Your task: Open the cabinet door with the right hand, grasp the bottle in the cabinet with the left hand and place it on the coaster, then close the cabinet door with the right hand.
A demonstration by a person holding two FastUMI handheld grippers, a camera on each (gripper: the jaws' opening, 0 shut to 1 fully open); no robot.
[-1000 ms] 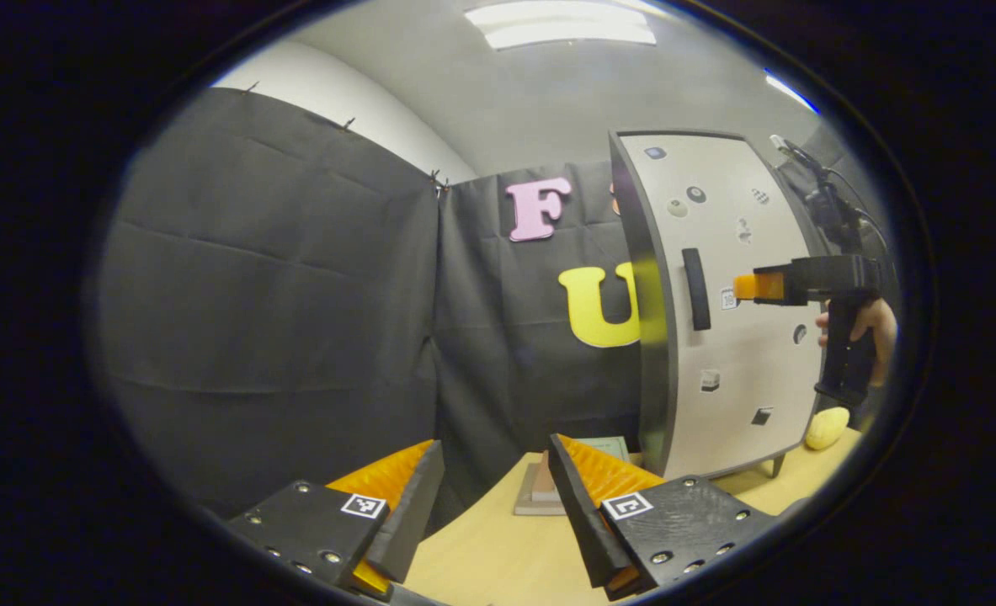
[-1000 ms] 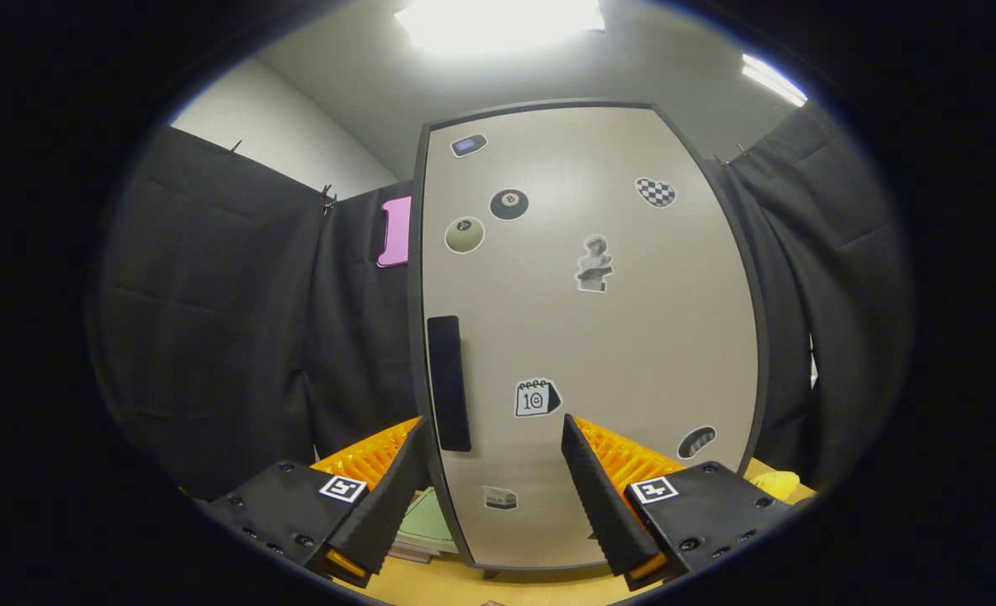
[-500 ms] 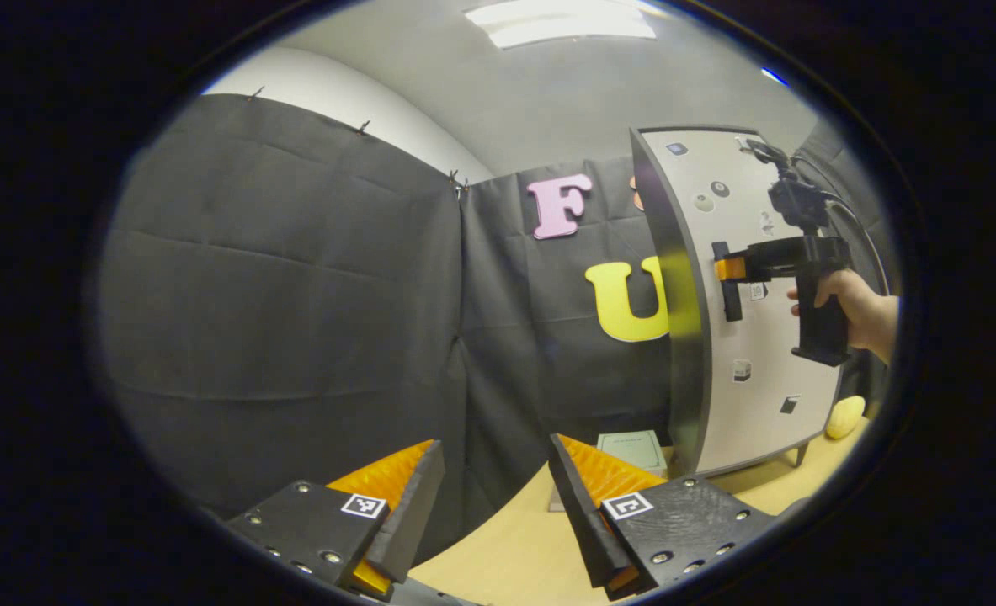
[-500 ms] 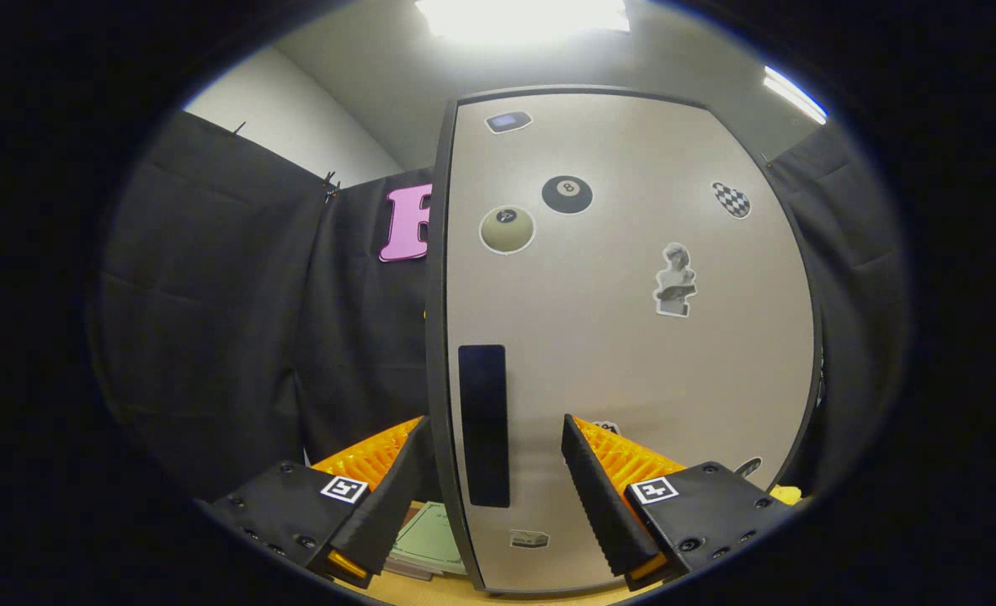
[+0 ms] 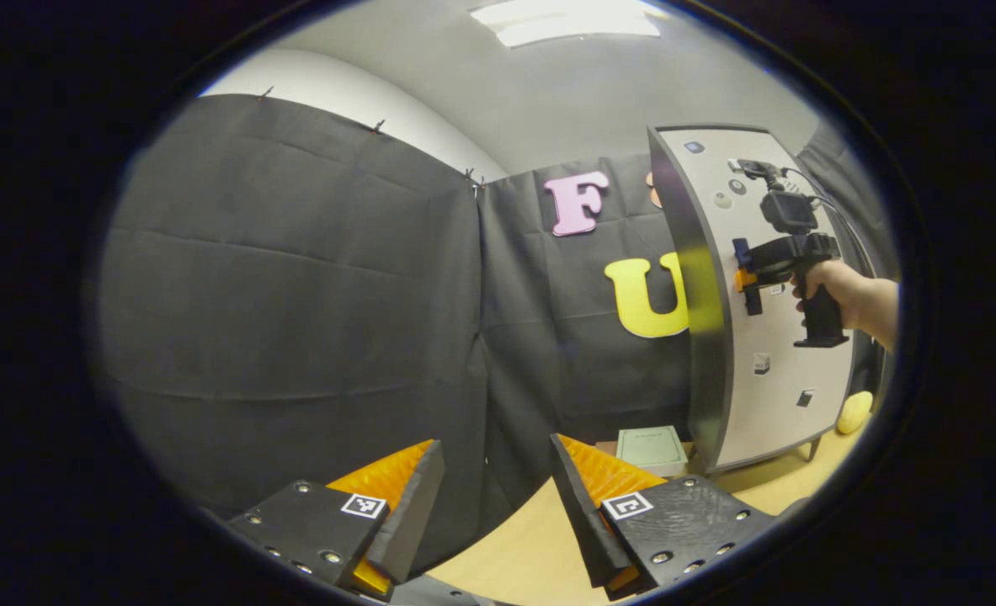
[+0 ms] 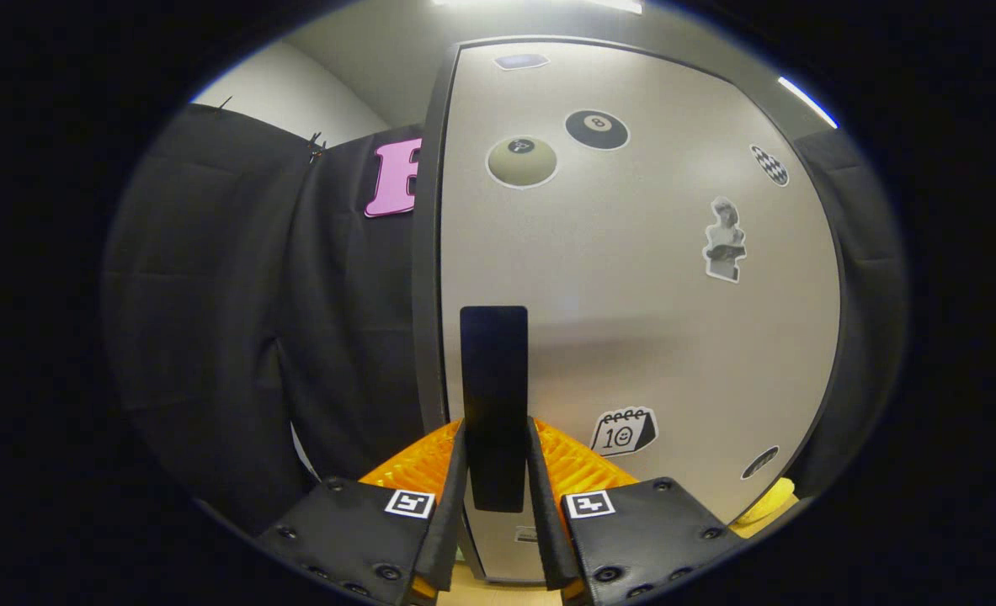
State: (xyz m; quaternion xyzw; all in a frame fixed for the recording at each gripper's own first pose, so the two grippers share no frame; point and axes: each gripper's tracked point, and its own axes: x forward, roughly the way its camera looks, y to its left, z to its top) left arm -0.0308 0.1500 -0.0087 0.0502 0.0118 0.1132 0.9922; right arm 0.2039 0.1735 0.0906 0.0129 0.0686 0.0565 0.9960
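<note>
Black, flat vertical handle (image 6: 494,404) sits clamped between the right gripper (image 6: 495,471) fingers at lower centre — a hold for pulling the sticker-dotted beige cabinet door (image 6: 632,295), shut, bottle presumably behind it. Left gripper (image 5: 493,497) fingers apart — waiting.

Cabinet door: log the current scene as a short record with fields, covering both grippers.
cabinet door: shut, stickers on its front
door handle: dark vertical bar near the door's left edge
right gripper: jaws closed on the door handle, one on each side
hand: holding the right gripper, seen in the left gripper view
left gripper: jaws open, holding nothing, above the table
book: on the table left of the cabinet
task stage: handle gripped, door not yet pulled open
</note>
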